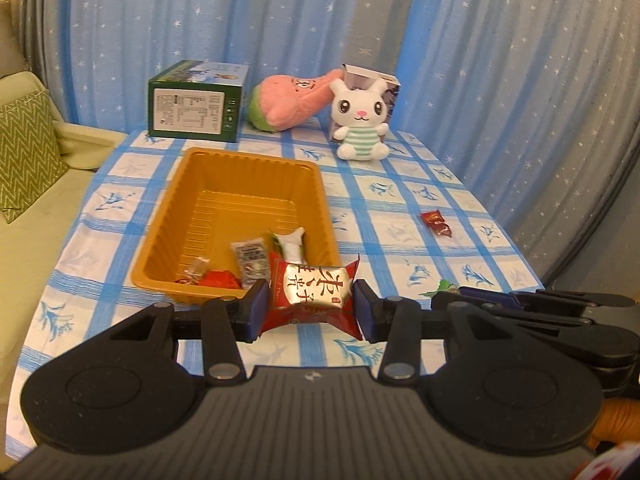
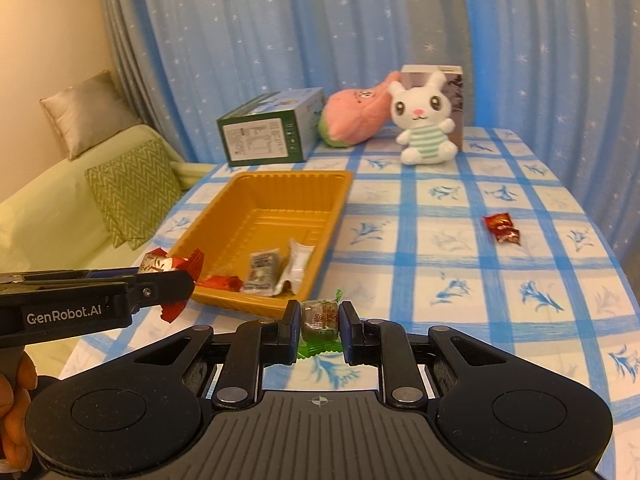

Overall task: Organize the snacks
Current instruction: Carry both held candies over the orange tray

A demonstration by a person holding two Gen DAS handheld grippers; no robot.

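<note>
An orange plastic tray [image 1: 192, 184] [image 2: 224, 208] sits on the checked tablecloth with several wrapped snacks at its near end. My left gripper [image 1: 310, 307] is shut on a red and silver snack packet [image 1: 314, 292], held just before the tray's near right corner; the same packet [image 2: 168, 266] shows in the right wrist view at the tray's near left. My right gripper [image 2: 320, 330] is shut on a small green-wrapped candy [image 2: 319, 318], near the tray's front rim. A red wrapped candy [image 1: 436, 223] [image 2: 502, 227] lies alone on the cloth to the right.
At the table's far side stand a green box [image 1: 196, 102] [image 2: 272, 132], a pink and green plush [image 1: 288, 100] [image 2: 356, 118] and a white rabbit plush [image 1: 360, 120] [image 2: 424, 120] against a small carton. A sofa with cushions [image 1: 24, 152] is left; blue curtains hang behind.
</note>
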